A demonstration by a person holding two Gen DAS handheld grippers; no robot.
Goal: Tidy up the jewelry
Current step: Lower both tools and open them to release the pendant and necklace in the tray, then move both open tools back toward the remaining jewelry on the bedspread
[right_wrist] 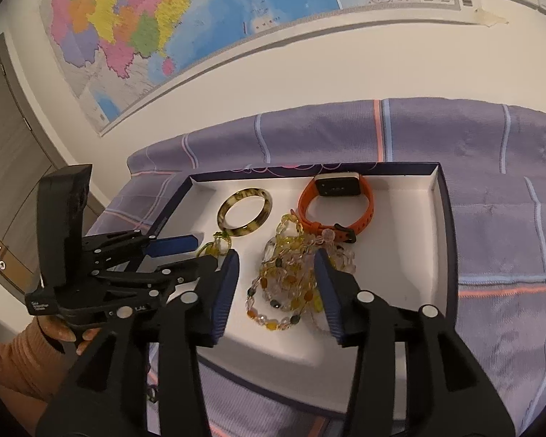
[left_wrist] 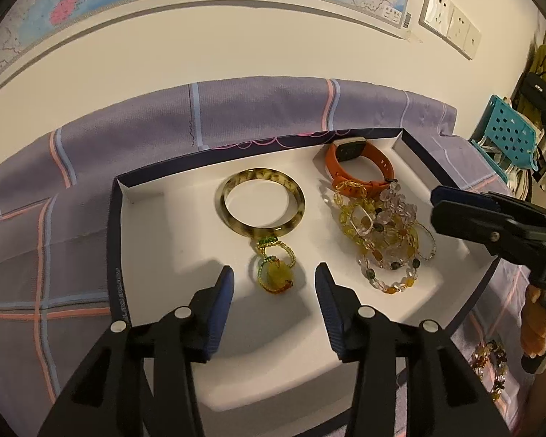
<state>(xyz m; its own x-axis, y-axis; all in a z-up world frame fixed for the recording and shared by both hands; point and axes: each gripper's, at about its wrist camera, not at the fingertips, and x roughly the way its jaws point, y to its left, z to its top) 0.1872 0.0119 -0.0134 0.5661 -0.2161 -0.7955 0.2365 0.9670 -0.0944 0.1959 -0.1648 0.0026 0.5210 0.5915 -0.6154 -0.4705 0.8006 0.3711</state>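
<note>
Two claws part open, left claw (left_wrist: 275,284) over yellow charm (left_wrist: 275,273), right claw (right_wrist: 276,276) astride bead pile (right_wrist: 291,284)

The left gripper (left_wrist: 275,287) hangs over a white tray (left_wrist: 171,225) with its 2 blue-padded fingers (left_wrist: 222,302) parted; a small green and yellow beaded piece (left_wrist: 275,271) lies on the tray floor between them, untouched. Just beyond it lies a mottled bangle (left_wrist: 264,202). To the right sits a heap of beaded strands (left_wrist: 382,233), touching an orange watch (left_wrist: 356,165). The right gripper (left_wrist: 435,205) reaches in from the right edge. The tray rests on a purple plaid cloth (left_wrist: 54,182).
</note>
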